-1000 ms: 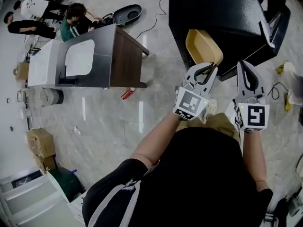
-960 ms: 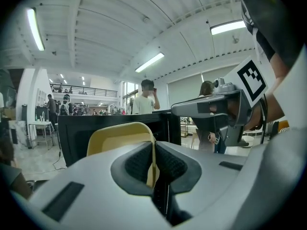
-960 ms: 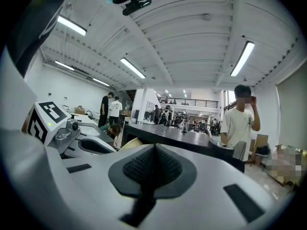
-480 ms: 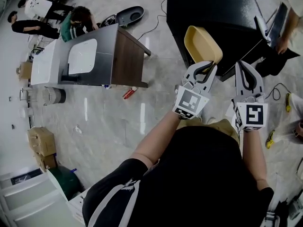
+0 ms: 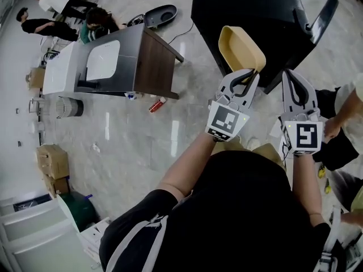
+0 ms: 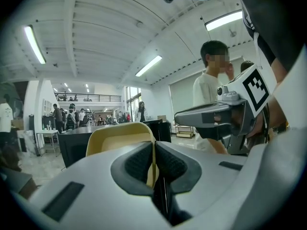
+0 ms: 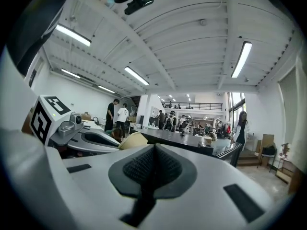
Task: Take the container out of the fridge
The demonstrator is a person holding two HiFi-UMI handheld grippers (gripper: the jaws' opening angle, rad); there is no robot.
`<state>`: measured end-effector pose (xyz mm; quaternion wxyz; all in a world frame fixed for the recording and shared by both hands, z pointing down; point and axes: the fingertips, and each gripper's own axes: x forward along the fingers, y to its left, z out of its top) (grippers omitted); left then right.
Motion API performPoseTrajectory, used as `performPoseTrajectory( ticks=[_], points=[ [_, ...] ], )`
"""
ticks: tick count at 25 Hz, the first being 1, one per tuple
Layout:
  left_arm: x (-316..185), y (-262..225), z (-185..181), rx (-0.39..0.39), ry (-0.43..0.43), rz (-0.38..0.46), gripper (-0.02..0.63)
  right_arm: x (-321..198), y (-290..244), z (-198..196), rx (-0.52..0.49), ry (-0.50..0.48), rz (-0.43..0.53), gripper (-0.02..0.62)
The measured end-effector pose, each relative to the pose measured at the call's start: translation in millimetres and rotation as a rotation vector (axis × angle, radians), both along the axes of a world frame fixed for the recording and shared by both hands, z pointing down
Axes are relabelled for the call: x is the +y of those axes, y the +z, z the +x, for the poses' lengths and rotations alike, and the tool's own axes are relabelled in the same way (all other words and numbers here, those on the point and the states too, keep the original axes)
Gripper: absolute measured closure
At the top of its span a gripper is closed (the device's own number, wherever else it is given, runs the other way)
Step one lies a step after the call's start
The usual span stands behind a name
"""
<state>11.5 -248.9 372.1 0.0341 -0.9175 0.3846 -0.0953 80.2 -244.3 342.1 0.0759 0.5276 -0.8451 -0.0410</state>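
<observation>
A shallow yellow container (image 5: 240,48) hangs in the air in front of the black fridge (image 5: 249,16), and my left gripper (image 5: 245,78) is shut on its near rim. In the left gripper view the container's wall (image 6: 120,138) rises beyond the jaws, its thin edge pinched between the black pads (image 6: 135,164). My right gripper (image 5: 296,85) is level with the left one, a little to its right, shut with nothing in it. In the right gripper view the pads (image 7: 152,166) meet, and the container (image 7: 133,141) and the left gripper (image 7: 91,140) show at the left.
The fridge door (image 5: 321,17) stands open at the upper right. A grey and brown cabinet (image 5: 113,64) stands to the left on the marble floor. A person (image 5: 340,123) stands close at the right; other people (image 5: 54,27) are at the far upper left. Cardboard boxes (image 5: 51,163) sit at the left.
The view has swung, so the fridge and cabinet sit differently in frame. The container rides slightly higher with the left gripper. A person has come close at the right.
</observation>
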Motion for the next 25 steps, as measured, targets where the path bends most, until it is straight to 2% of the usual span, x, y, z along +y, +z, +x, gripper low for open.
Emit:
performPoseTrajectory(
  ticks=[8,17,25],
  points=[
    [24.0,-8.5,18.8,-0.013,-0.004,0.023,0.571,23.5,-0.3,15.8,-0.027,-0.005,-0.004,0.560],
    [18.9,-24.4,22.1,-0.004,0.008,0.053,0.569,20.6,-11.8,26.9,-0.034,0.030,0.020,0.560],
    [24.1,-39.5,25.3,0.011,-0.005,0.078,0.569,25.6,-22.0,30.3,-0.037,0.024,0.036,0.560]
  ],
)
